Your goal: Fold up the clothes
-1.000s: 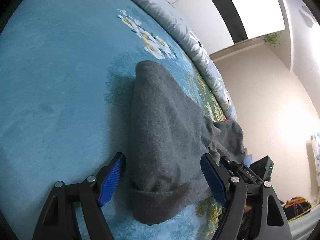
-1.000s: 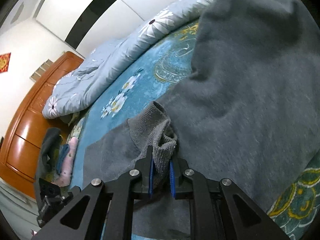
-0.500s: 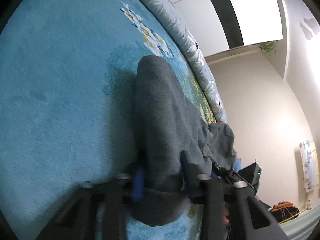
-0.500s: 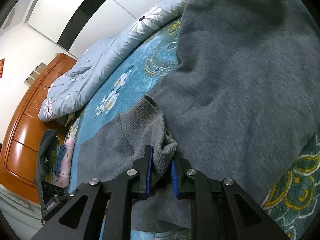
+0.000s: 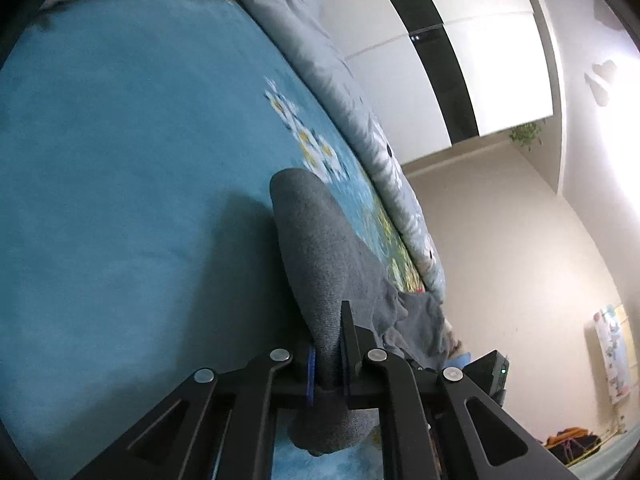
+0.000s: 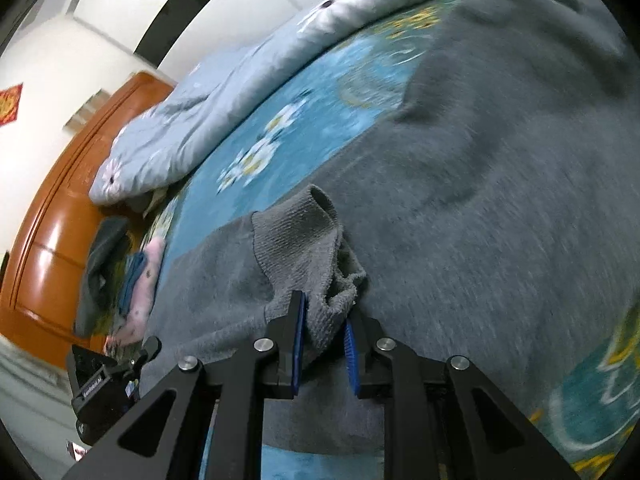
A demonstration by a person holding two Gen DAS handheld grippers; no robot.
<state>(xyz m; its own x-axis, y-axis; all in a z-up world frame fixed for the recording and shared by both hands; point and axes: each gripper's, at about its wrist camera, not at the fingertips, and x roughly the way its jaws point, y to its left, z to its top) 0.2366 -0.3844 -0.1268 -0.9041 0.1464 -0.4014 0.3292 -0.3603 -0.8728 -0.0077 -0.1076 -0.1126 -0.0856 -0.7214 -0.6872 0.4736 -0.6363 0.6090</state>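
Note:
A grey knit sweater lies spread on a blue flowered bed cover. In the left wrist view my left gripper is shut on a grey sleeve near its cuff and lifts it off the bed. In the right wrist view my right gripper is shut on the ribbed cuff of the other sleeve, which bunches up between the blue pads. The left gripper's body shows at the lower left of the right wrist view.
A rolled pale blue quilt with white flowers lies along the far side of the bed. A wooden headboard stands at the left, with a small pile of clothes beside it. Walls and a wardrobe stand beyond the bed.
My left gripper closed from wide open onto the grey sleeve and has raised it. My right gripper keeps its hold on the cuff and has shifted slightly; its jaws look a little wider.

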